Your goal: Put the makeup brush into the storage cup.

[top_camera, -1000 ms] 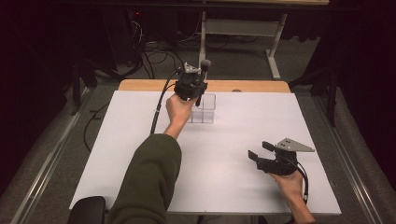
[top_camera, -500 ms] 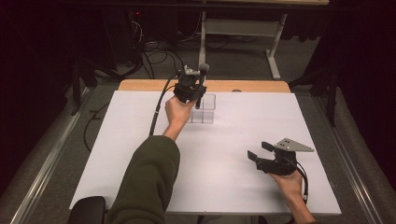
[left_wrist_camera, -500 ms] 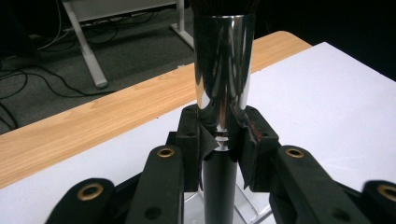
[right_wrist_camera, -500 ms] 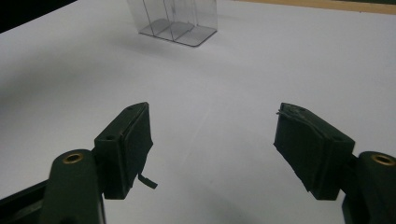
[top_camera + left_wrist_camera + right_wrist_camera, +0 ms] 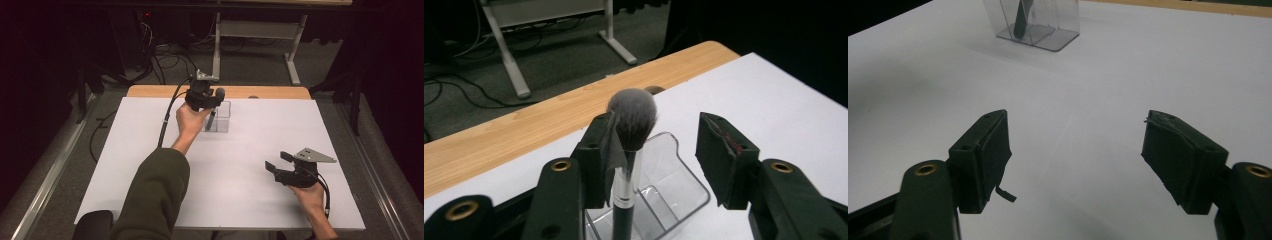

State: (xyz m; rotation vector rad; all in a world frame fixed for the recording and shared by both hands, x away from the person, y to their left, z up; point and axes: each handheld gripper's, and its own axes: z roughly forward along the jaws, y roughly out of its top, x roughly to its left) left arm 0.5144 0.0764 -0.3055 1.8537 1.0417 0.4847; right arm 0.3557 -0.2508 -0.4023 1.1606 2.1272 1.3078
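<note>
Brush (image 5: 630,150) stood in the clear holder (image 5: 664,200) as your left gripper (image 5: 659,155) jaws just opened off it; right gripper (image 5: 1078,160) stayed apart, empty.

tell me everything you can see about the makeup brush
The makeup brush has a rounded head of soft grey bristles, a shiny silver ferrule and a black handle. It stands nearly upright, handle down in the clear plastic holder near the table's far edge. The left gripper has just been opening: the brush rests against one pad, the other stands clear.
</note>
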